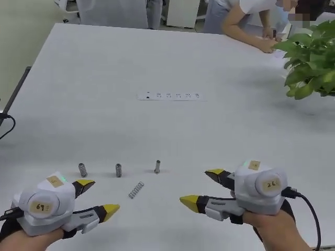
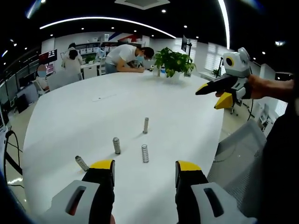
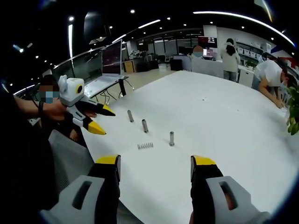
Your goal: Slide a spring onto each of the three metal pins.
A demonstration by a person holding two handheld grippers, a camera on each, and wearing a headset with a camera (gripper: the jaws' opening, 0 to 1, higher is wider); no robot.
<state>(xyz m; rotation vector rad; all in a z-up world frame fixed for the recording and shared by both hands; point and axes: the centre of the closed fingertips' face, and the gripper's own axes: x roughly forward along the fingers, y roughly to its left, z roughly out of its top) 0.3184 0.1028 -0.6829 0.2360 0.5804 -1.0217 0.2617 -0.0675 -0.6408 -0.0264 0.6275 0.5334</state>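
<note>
While the left tool hangs just above the counter at its near edge, yellow-tipped jaws spread with nothing between them, the right tool is held the same way further along that edge. Its jaws are likewise wide apart and empty, and the two tools point inward toward each other. A little further in from the near edge, three metal pins stand upright in a row parallel to that edge, each apart from the next. Counting from the counter's left edge, the left pin and the middle pin look ribbed with coils along their length, each seeming to wear a spring, while the right pin is smooth and bare. A loose spring lies flat on the counter between the row and the near edge, near the middle and right pins, touching neither and apart from both tools. In the left gripper view that spring lies just ahead of the spread jaws. Toward the middle of the counter sits a flat white socket strip. A leafy plant stands by the right edge, and a person leans over the far edge.
</note>
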